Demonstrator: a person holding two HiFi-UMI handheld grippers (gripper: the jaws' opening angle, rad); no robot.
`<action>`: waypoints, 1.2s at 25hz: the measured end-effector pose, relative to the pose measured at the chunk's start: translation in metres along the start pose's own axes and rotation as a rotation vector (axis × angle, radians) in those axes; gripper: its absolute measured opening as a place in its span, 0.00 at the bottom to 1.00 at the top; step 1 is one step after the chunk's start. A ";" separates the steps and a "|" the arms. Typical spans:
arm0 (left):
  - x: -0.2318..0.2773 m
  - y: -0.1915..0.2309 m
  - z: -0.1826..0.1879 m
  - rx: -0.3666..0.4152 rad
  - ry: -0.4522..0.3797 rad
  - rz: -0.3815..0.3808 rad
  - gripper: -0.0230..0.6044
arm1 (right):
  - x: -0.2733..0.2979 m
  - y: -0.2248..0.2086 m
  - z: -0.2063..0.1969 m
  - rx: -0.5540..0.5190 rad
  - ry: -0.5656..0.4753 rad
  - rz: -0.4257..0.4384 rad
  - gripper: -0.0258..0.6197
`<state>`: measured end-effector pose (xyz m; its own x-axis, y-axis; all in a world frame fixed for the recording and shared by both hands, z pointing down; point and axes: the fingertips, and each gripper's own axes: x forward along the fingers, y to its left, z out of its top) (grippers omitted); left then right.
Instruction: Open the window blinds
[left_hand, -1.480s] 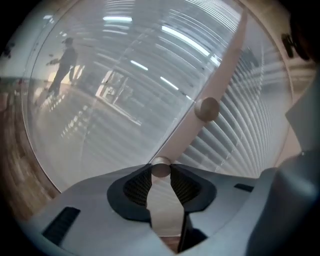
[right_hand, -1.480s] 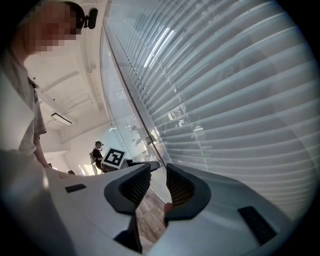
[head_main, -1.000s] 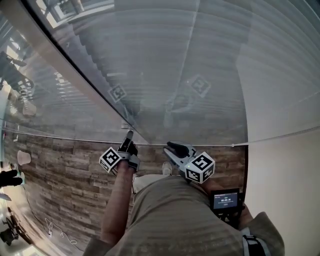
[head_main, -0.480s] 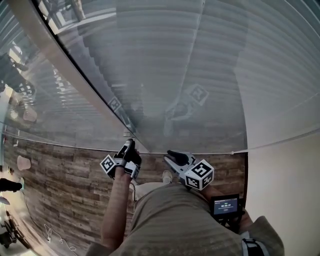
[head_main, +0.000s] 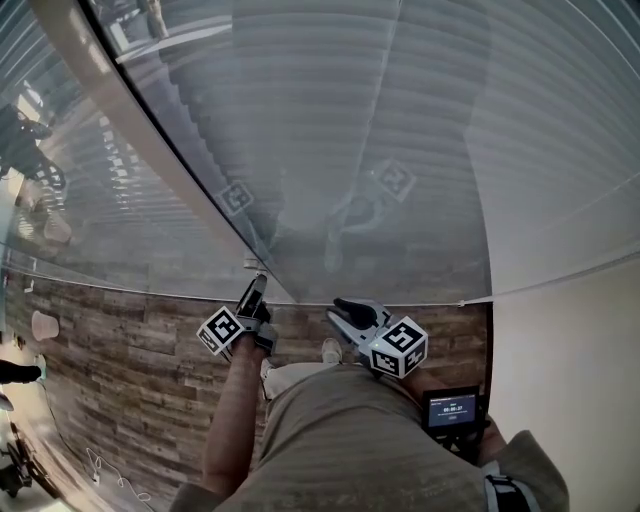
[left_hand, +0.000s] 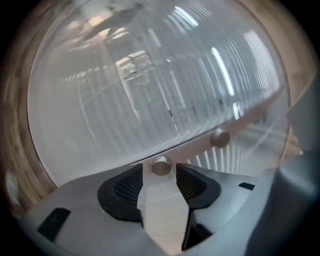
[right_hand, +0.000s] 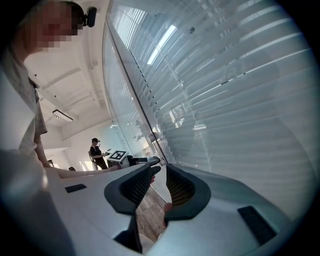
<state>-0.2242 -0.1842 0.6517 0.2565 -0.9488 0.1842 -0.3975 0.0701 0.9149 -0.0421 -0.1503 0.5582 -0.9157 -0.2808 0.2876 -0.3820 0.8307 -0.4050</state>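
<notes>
Left gripper (head_main: 254, 288) jaws just opened wide; small round knob (left_hand: 160, 166) between tips, pads off it. Knob sits on window frame (left_hand: 192, 145); blinds (head_main: 330, 120) behind glass above. Right gripper (right_hand: 159, 175) jaws apart, empty, beside left

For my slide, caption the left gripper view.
Left gripper, just opened, a round knob between its tips, before the blinds.

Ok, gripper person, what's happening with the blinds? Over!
Left gripper jaws just opened, round knob between the tips, not squeezed. Right gripper open, empty. Blinds lowered. Nothing blocking the knob.
</notes>
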 end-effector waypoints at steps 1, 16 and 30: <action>-0.002 0.004 -0.002 0.153 0.028 0.077 0.36 | -0.001 -0.001 -0.001 0.005 0.000 -0.001 0.20; 0.012 -0.006 -0.005 0.939 0.089 0.432 0.25 | -0.005 -0.007 -0.006 0.028 -0.006 -0.009 0.20; 0.007 -0.006 0.000 0.598 0.067 0.268 0.24 | -0.002 -0.008 -0.008 0.045 0.018 -0.017 0.20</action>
<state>-0.2198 -0.1911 0.6471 0.1270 -0.8996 0.4178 -0.8716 0.0999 0.4800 -0.0359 -0.1521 0.5679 -0.9068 -0.2857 0.3099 -0.4029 0.8033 -0.4387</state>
